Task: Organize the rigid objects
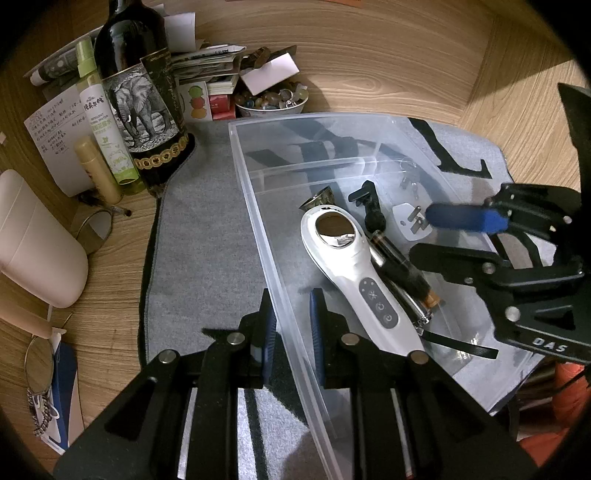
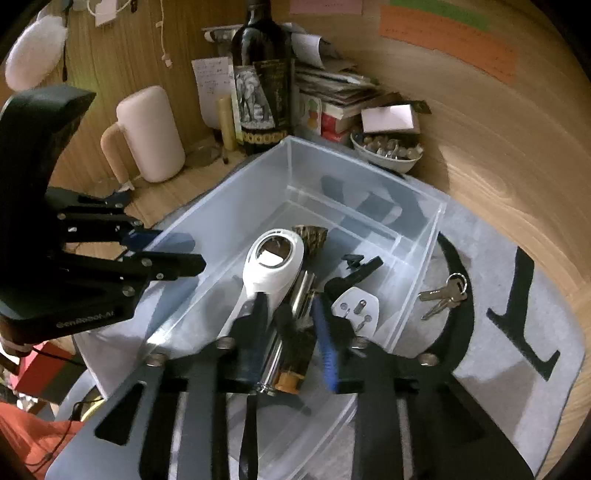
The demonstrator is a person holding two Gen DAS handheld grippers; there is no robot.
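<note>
Steadied for loading: clear bin (image 1: 258, 206) on the desk, wall clamped in left gripper (image 1: 293, 325) jaws; right gripper (image 2: 291, 332) jaws slightly parted, empty, above dark tube (image 2: 295, 354) inside.

Cluttered light wood-grain table (image 1: 369, 55) under warm, dim light

A grey felt mat with black markings (image 1: 207, 236) covers the table ahead of the tool. Beyond it a wood-panelled wall (image 2: 140, 48) rises, with orange and green paper notes (image 2: 447, 40) stuck up to the right and a white socket with a hanging cable (image 2: 107, 11) at upper left.
</note>
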